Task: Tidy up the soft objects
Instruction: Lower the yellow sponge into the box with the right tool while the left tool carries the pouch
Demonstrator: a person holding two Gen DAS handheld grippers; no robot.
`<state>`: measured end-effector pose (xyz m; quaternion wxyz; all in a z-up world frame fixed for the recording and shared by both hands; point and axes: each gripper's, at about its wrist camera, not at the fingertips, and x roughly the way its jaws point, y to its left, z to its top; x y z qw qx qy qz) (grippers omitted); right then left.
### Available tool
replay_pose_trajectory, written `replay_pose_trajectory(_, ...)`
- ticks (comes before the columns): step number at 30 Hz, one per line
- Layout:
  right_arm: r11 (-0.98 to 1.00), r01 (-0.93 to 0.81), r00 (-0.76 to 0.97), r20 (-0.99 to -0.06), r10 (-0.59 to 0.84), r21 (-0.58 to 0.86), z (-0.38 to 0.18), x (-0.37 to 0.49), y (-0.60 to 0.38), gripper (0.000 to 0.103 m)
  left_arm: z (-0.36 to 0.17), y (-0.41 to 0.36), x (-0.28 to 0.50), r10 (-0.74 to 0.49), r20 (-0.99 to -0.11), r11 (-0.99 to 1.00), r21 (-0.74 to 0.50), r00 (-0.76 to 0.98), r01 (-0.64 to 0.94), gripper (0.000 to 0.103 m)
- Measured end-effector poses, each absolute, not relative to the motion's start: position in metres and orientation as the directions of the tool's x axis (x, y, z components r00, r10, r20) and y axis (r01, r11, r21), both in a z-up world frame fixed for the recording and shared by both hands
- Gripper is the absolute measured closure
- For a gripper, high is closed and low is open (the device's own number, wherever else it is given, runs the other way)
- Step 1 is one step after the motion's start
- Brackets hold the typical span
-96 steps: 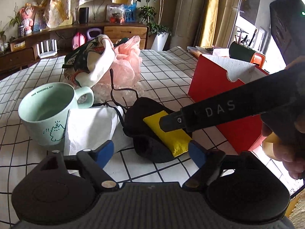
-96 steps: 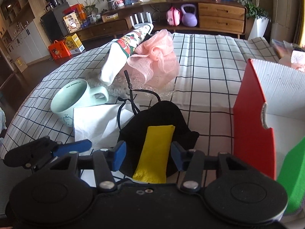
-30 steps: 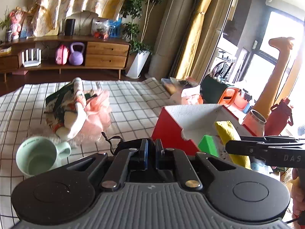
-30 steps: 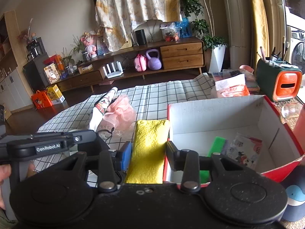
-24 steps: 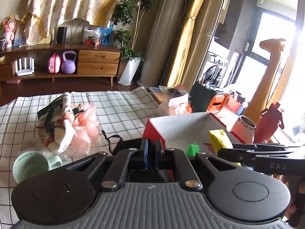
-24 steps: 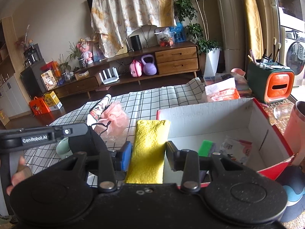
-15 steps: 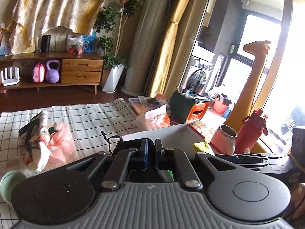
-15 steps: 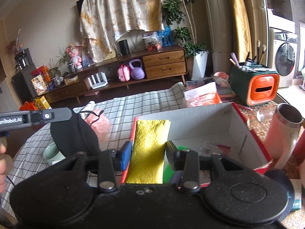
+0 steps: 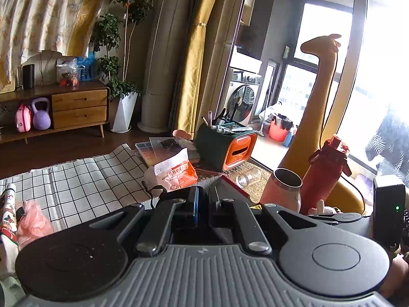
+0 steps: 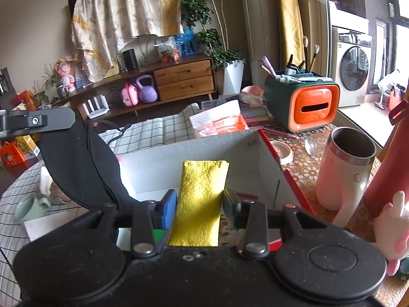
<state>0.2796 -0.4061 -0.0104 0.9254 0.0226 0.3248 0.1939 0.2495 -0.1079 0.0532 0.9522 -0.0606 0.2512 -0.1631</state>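
My right gripper (image 10: 199,202) is shut on a yellow sponge (image 10: 202,194) and holds it over the open red box (image 10: 281,168) with white inner walls. My left gripper (image 9: 203,199) is shut on a black fabric eye mask (image 10: 84,163), which hangs from it at the box's left side in the right wrist view. In the left wrist view only the mask's black cord (image 9: 150,192) and a bit of the box's red rim (image 9: 235,186) show past the fingers. A green item (image 10: 159,232) lies in the box.
A checked tablecloth (image 9: 76,179) covers the table. On it are a pink mesh puff (image 9: 33,222), a mint mug (image 10: 30,207), a white tissue (image 10: 53,225) and an orange packet (image 9: 176,171). A white tumbler (image 10: 350,168), red bottle (image 9: 324,171) and green-orange organizer (image 10: 306,105) stand right of the box.
Both grippers have lifted their items off the table and carried them right, up to the red box. The sponge now sits over the box's inside, the mask hangs at its left side.
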Motion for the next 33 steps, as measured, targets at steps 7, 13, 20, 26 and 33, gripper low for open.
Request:
replay_pose_trajectory(7, 0.937, -0.314, 0.705, -0.624, 0.336, 0.151, -0.032, 0.307, -0.410, 0.065, 0.034, -0.118, 0.281, -0.354, -0.458, 0.935, -0.210, 0.816, 0.287, 0.096)
replay_pose_trajectory(13, 0.942, -0.311, 0.678, -0.664, 0.315, 0.130, -0.052, 0.323, -0.405, 0.065, 0.011, -0.125, 0.305, -0.363, -0.477, 0.930, -0.229, 0.800, 0.286, 0.096)
replay_pose_trajectory(20, 0.943, -0.312, 0.651, -0.697, 0.301, 0.116, -0.070, 0.337, -0.401, 0.065, -0.029, -0.114, 0.320, -0.369, -0.555, 0.925, -0.299, 0.745, 0.236, 0.096)
replay_pose_trajectory(26, 0.943, -0.315, 0.632, -0.718, 0.293, 0.108, -0.079, 0.342, -0.396, 0.065, -0.052, -0.113, 0.320, -0.359, -0.619, 0.932, -0.283, 0.699, 0.227, 0.096)
replay_pose_trajectory(33, 0.950, -0.284, 0.630, -0.721, 0.288, 0.132, -0.083, 0.344, -0.403, 0.066, -0.065, -0.125, 0.317, -0.349, -0.680, 0.937, -0.239, 0.645, 0.255, 0.096)
